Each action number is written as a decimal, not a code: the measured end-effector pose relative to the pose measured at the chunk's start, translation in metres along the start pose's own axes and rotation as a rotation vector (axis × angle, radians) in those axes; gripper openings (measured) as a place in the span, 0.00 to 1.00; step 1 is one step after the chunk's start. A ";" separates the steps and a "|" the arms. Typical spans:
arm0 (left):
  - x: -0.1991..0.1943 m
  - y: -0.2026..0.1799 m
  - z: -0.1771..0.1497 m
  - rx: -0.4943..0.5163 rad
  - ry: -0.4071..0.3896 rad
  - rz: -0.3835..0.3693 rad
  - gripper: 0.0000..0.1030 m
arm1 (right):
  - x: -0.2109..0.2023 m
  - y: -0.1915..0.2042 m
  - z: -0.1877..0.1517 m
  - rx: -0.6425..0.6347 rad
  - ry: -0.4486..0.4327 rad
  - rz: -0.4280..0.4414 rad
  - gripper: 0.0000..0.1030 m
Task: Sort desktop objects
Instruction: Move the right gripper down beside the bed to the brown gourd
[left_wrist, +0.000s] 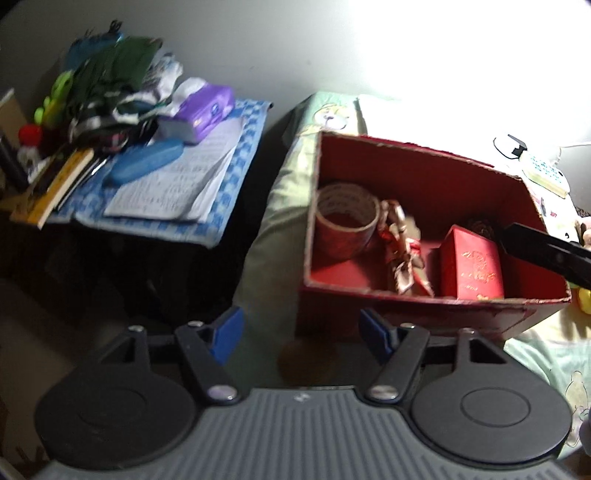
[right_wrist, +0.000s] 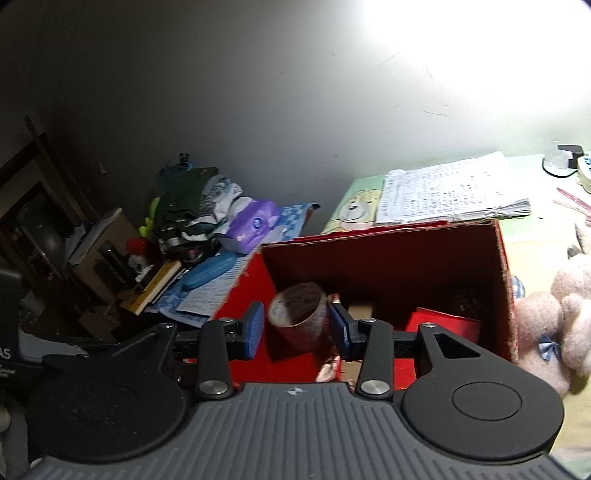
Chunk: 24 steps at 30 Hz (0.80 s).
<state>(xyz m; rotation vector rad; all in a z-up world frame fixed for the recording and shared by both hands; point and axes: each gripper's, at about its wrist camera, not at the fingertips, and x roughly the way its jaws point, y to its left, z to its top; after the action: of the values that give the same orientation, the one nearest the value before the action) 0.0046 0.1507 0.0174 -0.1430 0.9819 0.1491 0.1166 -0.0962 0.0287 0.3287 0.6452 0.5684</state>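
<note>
1. Our right gripper (right_wrist: 296, 330) hung over the near rim of the red box (right_wrist: 384, 258), its jaws parted with one blue pad on either side of the tape roll (right_wrist: 298, 319); whether the pads touched the roll, we could not tell.
2. Our left gripper (left_wrist: 301, 334) had its jaws spread wide with nothing between them, just outside the box's near-left corner.
3. The red box (left_wrist: 424, 173) stood open-topped on a pale green cartoon-print cloth (left_wrist: 280, 192) covering the tabletop.
4. Inside the box the tape roll (left_wrist: 347, 221) lay toward the left end, a patterned ribbon (left_wrist: 402, 251) lay in the middle, and a small red packet with gold print (left_wrist: 474, 264) stood toward the right.
5. Something dark and round sat behind the packet — too blurred for us to name.
6. In the left view a black finger of the right gripper (left_wrist: 546, 247) reached in over the box's right end.
7. Behind the box lay a stack of printed papers (right_wrist: 450, 194); to its right sat a pink plush toy (right_wrist: 554, 325).
8. Well apart to the left, a second surface under a blue checked cloth (left_wrist: 243, 147) carried written sheets (left_wrist: 173, 184), a blue case (left_wrist: 146, 162), a purple tissue pack (left_wrist: 201, 110), a yellow book (left_wrist: 55, 188) and a heap of dark clothing (left_wrist: 114, 74).
</note>
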 end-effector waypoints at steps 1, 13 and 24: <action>0.001 0.005 -0.006 -0.007 0.008 0.003 0.69 | 0.000 0.004 -0.002 -0.006 0.008 0.027 0.41; 0.045 0.010 -0.057 -0.058 0.172 -0.086 0.69 | 0.041 0.029 -0.058 -0.025 0.291 0.201 0.41; 0.085 0.027 -0.070 -0.124 0.250 -0.201 0.60 | 0.073 0.021 -0.084 0.141 0.426 0.191 0.40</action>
<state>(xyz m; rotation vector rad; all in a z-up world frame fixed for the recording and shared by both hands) -0.0109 0.1689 -0.0931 -0.3797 1.2007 0.0066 0.1020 -0.0270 -0.0600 0.4088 1.0758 0.7874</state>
